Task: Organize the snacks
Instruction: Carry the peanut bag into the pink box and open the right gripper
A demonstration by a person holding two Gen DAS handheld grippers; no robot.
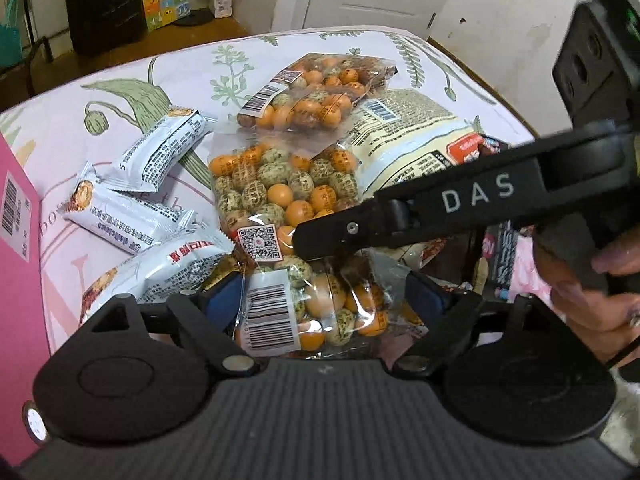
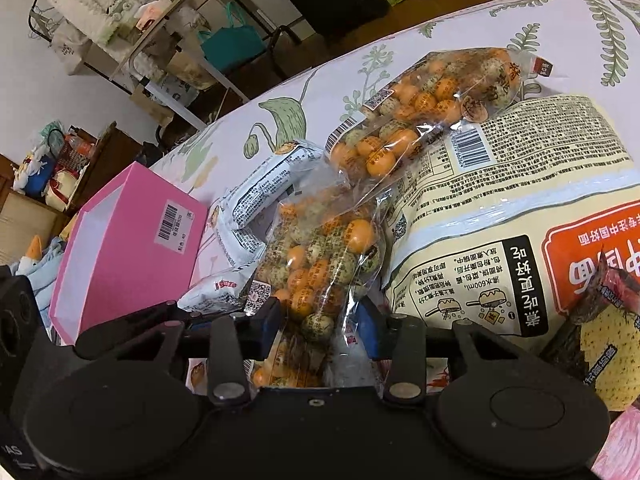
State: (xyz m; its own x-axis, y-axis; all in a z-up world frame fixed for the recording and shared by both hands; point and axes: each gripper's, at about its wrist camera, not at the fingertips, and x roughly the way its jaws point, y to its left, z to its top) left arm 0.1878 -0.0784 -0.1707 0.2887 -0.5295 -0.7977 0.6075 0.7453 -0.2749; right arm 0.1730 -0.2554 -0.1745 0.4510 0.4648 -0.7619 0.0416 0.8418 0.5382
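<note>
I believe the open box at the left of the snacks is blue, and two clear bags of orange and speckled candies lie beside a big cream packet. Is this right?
Not quite: the open box is pink, not blue, as the right wrist view shows. The rest holds: two clear bags of candies lie beside the big cream packet.

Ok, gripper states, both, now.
Left gripper: open, clear candy wrap between its fingers.
Right gripper: shut on the candy bag.
</note>
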